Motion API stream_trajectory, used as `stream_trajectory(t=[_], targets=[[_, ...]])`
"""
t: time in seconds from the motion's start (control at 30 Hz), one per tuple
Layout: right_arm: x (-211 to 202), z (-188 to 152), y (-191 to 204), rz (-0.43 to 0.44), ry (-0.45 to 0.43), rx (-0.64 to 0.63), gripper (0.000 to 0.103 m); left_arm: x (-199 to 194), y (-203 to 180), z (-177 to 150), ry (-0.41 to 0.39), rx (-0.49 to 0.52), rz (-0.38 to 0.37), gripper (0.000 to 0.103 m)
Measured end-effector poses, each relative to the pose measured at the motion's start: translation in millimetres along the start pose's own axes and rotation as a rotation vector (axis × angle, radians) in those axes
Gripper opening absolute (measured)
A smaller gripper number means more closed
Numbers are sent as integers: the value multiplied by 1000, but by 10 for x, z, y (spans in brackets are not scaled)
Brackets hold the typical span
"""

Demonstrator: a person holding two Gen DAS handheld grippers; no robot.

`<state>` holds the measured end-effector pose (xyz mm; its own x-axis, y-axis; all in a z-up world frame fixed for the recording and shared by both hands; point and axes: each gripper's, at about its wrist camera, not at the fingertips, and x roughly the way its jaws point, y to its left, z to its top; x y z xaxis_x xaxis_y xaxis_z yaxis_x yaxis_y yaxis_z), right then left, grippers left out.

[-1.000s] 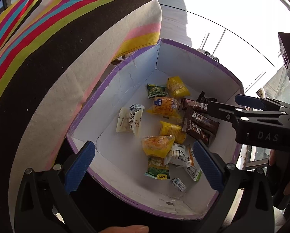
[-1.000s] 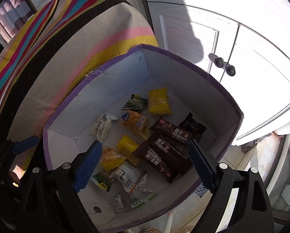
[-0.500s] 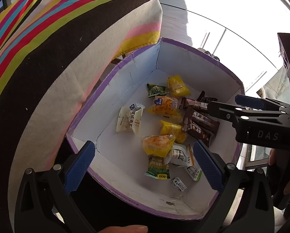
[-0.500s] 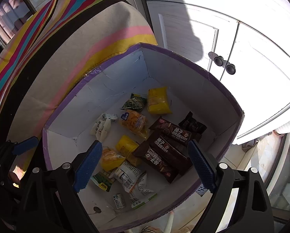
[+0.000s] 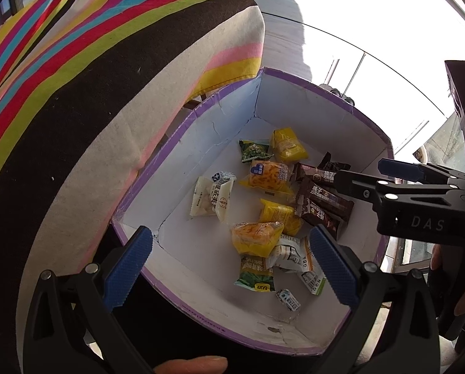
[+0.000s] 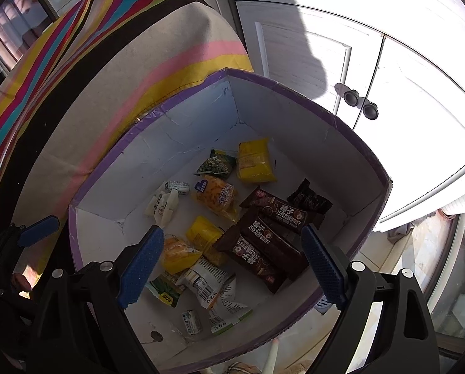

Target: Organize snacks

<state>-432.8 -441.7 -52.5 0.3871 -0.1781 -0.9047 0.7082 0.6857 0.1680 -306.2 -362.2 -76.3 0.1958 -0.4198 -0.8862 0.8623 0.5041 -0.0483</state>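
Observation:
A white cardboard box with a purple rim [image 5: 201, 115] [image 6: 294, 96] holds several snack packets: yellow packets [image 5: 287, 145] [image 6: 254, 160], green packets [image 5: 254, 151], white packets [image 5: 210, 198] [image 6: 163, 205] and brown chocolate bars [image 5: 322, 198] [image 6: 273, 233]. My left gripper [image 5: 232, 261] is open and empty above the box's near corner. My right gripper [image 6: 232, 258] is open and empty above the near side of the box; it also shows in the left wrist view [image 5: 419, 199], at the right.
A striped cloth [image 5: 92, 78] [image 6: 107, 62] covers a table to the left of the box and touches its rim. White cabinet doors with dark knobs [image 6: 360, 103] stand behind the box. Tiled floor [image 6: 435, 249] shows to the right.

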Motion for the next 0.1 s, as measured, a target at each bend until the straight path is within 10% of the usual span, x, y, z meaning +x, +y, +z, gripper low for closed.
stream_trajectory(t=[0.1], targets=[[-24, 10, 38, -3, -3, -11, 86, -38, 0, 8, -14, -2, -2, 101]])
